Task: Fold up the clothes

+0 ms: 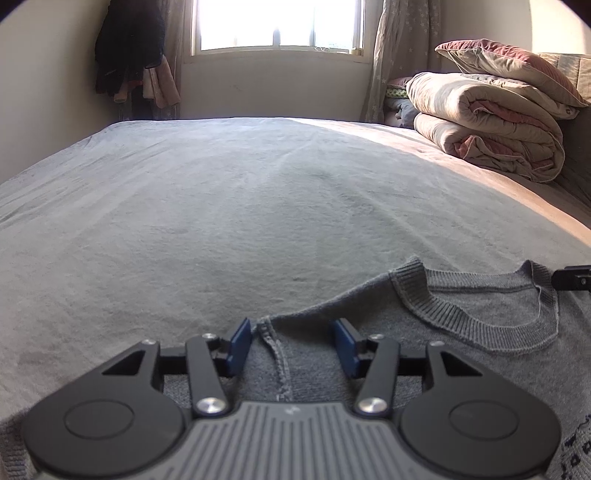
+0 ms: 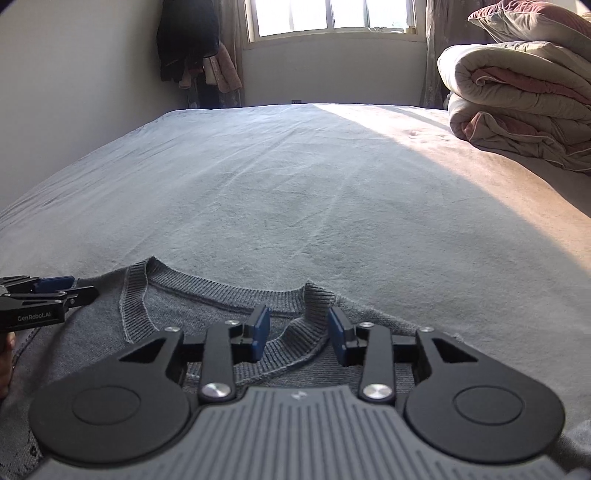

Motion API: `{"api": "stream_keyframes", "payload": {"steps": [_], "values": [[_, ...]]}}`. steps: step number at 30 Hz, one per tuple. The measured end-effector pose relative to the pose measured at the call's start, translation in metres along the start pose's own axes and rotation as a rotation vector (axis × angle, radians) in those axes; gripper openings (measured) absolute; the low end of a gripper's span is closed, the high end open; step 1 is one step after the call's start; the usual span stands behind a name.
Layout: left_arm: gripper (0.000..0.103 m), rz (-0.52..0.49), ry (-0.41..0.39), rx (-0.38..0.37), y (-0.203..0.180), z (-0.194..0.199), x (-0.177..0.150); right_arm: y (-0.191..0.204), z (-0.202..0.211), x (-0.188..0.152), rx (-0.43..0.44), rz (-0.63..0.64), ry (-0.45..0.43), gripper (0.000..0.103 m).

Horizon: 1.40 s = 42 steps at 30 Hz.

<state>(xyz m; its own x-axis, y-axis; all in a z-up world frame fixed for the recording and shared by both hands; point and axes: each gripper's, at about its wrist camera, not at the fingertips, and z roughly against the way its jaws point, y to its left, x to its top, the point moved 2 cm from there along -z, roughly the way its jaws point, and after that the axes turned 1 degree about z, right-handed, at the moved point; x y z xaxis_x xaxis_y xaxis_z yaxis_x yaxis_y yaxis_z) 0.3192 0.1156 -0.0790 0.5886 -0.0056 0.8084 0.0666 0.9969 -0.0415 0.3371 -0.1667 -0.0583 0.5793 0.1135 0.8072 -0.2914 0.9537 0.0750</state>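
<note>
Both grippers, left point(image 1: 291, 345) and right point(image 2: 298, 338), stand spread over the grey sweater's point(image 1: 480, 314) shoulders on the bed point(image 1: 221, 203).

Sun pours through the window point(image 1: 277, 26) across a grey bed point(image 1: 221, 192) (folded quilts point(image 1: 487, 122) piled right), dark clothes point(image 1: 129, 48) hanging by the wall

Grey knit sweater point(image 1: 461, 306) lies flat on the bed w/ its ribbed crew neckline facing away toward the window. Shoulder seam, stitching visible, runs at the left shoulder; a fold of neck rib stands up at the right side (pattern in dark thread shows near the lower edge, too cropped to read).
</note>
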Motion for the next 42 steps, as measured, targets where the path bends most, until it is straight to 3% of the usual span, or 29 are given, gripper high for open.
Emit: {"api": "stream_keyframes", "payload": {"steps": [6,8,12,14,15,17,20,24,29,33,35,38,40,42], "values": [[0.052,-0.048,0.042,-0.038,0.005,-0.008,0.015,-0.047,-0.003,0.007,-0.040,0.039,0.042,0.046],[0.051,-0.046,0.059,-0.094,0.006,-0.011,0.015,-0.061,-0.006,0.005,-0.015,0.010,0.053,0.046],[0.051,-0.086,0.065,-0.088,-0.002,-0.014,0.013,-0.065,-0.015,-0.003,0.034,0.001,0.103,0.046],[0.035,-0.091,0.061,-0.095,-0.006,-0.013,0.012,-0.059,-0.018,-0.008,0.035,0.029,0.114,0.048],[0.012,-0.090,0.053,-0.094,-0.008,-0.012,0.010,-0.053,-0.019,-0.010,0.021,0.057,0.108,0.042],[0.006,-0.101,0.023,-0.061,-0.016,-0.009,0.006,-0.045,-0.018,-0.013,0.033,0.074,0.101,0.013],[0.004,-0.115,-0.021,-0.014,-0.022,-0.007,0.009,-0.036,-0.014,-0.010,-0.014,0.131,0.071,0.007],[0.004,-0.071,-0.061,0.013,-0.018,-0.009,0.023,-0.043,-0.006,0.000,-0.072,0.123,-0.008,0.006],[0.004,-0.135,-0.018,0.051,-0.029,-0.029,0.017,-0.044,-0.022,-0.003,-0.093,0.157,0.029,0.006],[0.007,-0.112,-0.001,0.054,-0.026,-0.030,0.018,-0.042,-0.029,-0.010,-0.102,0.140,0.039,0.009],[0.012,-0.075,0.017,0.045,-0.021,-0.025,0.021,-0.042,-0.023,-0.008,-0.091,0.123,0.050,0.015],[0.035,-0.034,0.061,0.036,-0.016,-0.011,0.025,-0.041,-0.010,-0.003,-0.078,0.101,0.055,0.021],[0.037,-0.010,0.079,0.030,-0.012,0.004,0.026,-0.040,0.003,-0.001,-0.063,0.082,0.040,0.043],[0.039,0.013,0.102,0.025,-0.007,0.022,0.024,-0.040,0.016,-0.003,-0.046,0.063,0.040,0.044]]}}
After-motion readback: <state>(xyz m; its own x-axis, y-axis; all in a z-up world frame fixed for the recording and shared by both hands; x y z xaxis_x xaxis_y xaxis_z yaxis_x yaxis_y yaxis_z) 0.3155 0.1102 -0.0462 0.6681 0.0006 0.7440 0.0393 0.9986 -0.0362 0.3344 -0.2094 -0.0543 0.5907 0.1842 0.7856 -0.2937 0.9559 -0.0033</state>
